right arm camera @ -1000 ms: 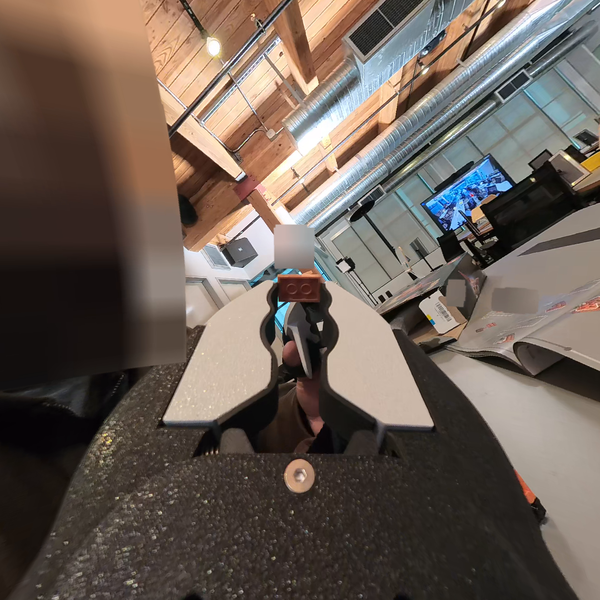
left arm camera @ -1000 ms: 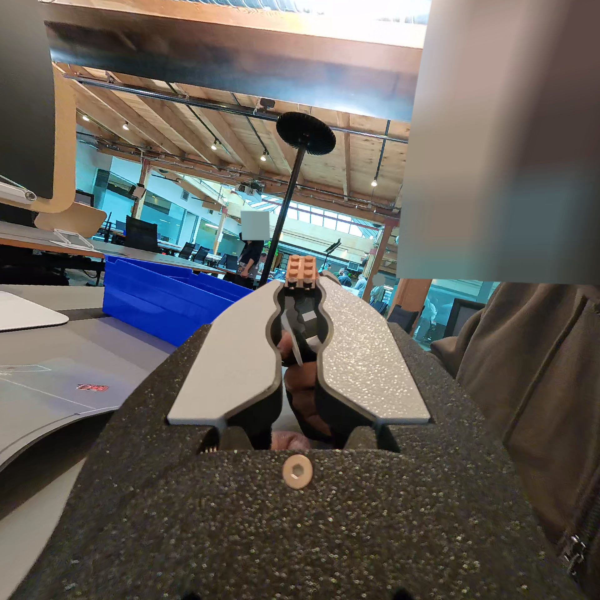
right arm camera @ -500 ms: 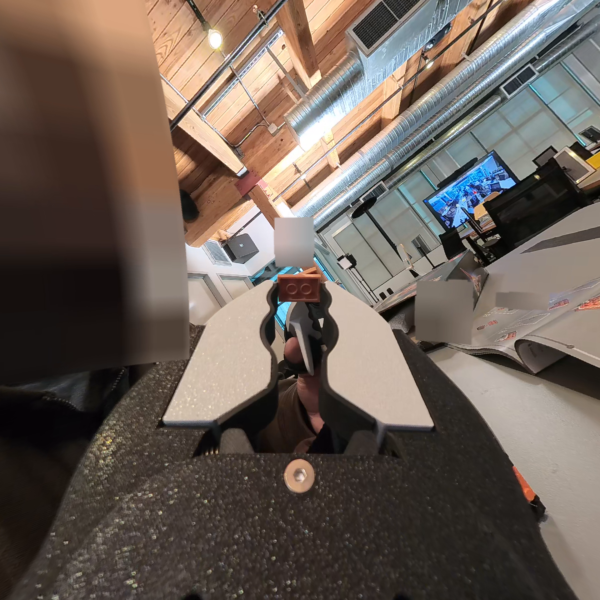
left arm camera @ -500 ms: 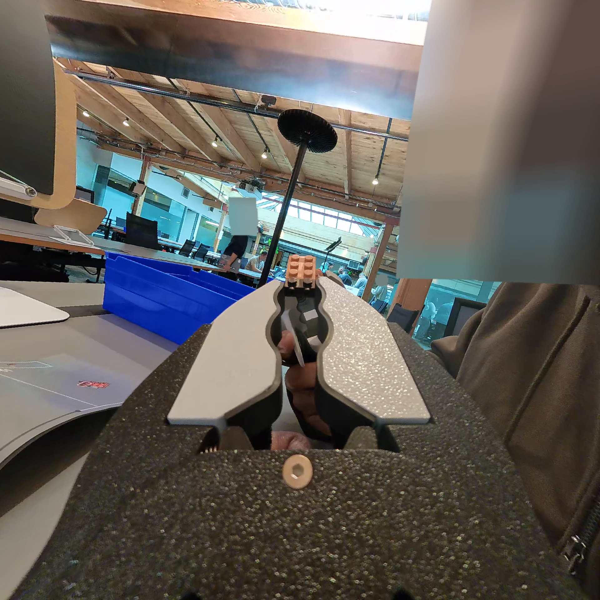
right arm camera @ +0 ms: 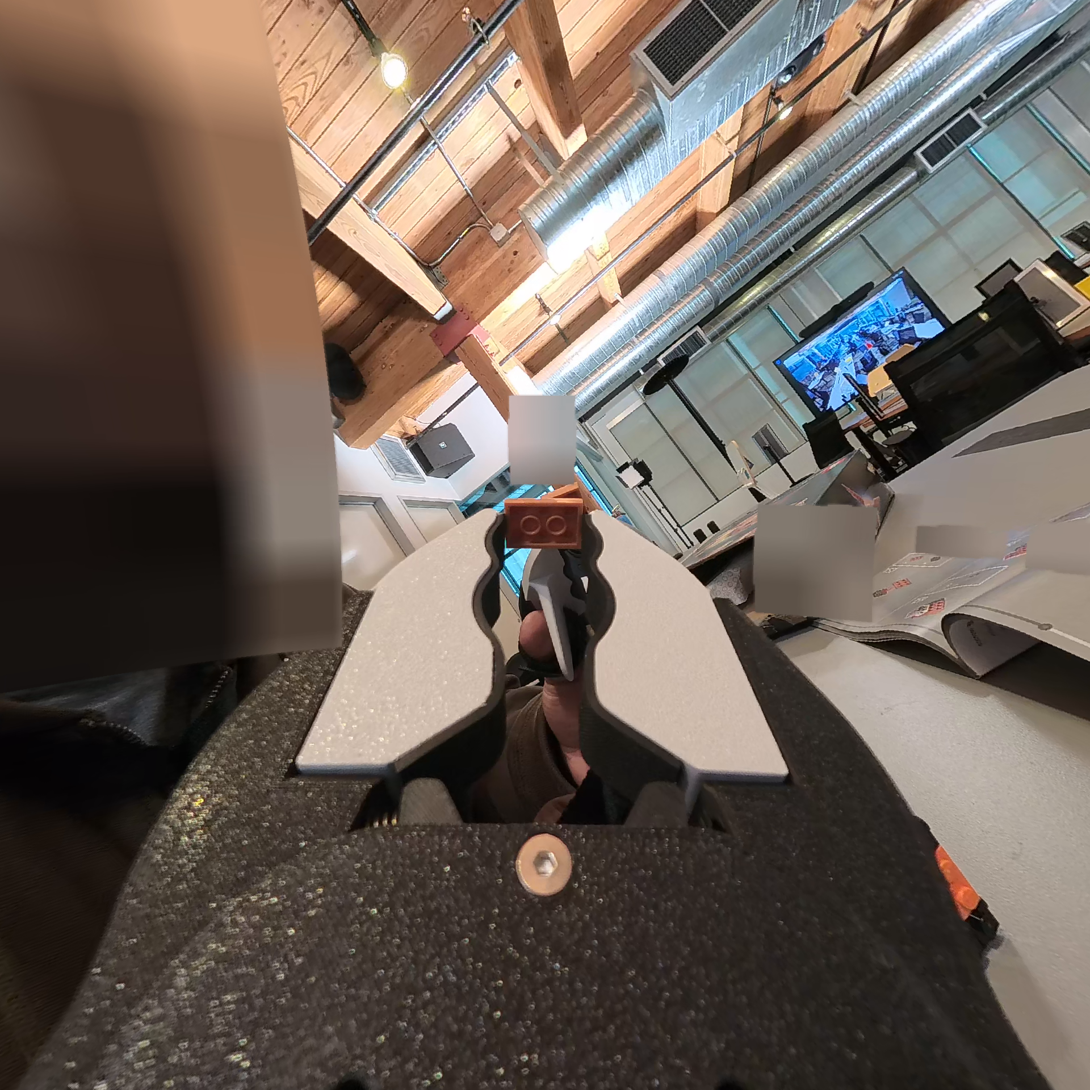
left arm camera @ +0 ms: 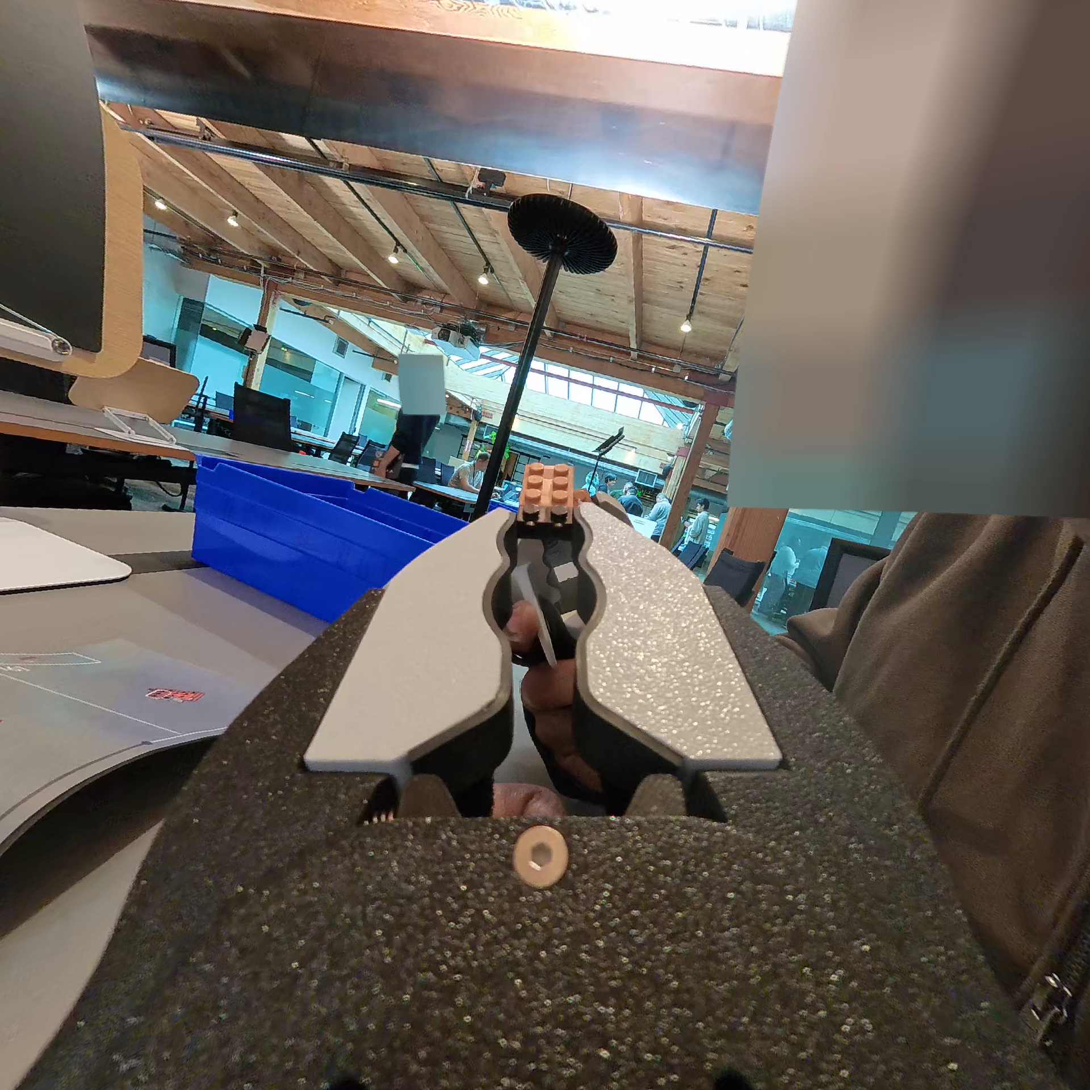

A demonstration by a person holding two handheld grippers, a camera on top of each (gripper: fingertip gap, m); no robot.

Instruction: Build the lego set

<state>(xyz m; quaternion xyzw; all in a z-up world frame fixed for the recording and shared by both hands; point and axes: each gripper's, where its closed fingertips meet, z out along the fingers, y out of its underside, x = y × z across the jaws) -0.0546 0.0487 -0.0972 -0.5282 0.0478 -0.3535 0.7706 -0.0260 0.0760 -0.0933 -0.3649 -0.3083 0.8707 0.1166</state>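
Observation:
Both grippers are raised off the table and face each other, tips together. My left gripper (left arm camera: 547,514) is shut on a small orange-brown lego piece (left arm camera: 548,489), seen stud side up. My right gripper (right arm camera: 544,531) is shut on a brown lego plate (right arm camera: 542,528), seen from its underside with two round sockets. A second orange piece (right arm camera: 567,493) sticks up just behind it. In each view the other gripper's fingers and the hand holding it show through the gap between the jaws. Whether the two pieces are pressed together is hidden.
A blue plastic bin (left arm camera: 307,531) stands on the grey table (left arm camera: 118,596) at left. An open instruction booklet (right arm camera: 973,613) lies on the table at right; its page also shows in the left wrist view (left arm camera: 88,702). The person's brown sleeve (left arm camera: 955,708) fills the right side. The left gripper's tips are roughly 5 centimeters from the right gripper's.
Both grippers stay shut on their pieces and hardly move. The views shift slightly. A person in the background walks left.

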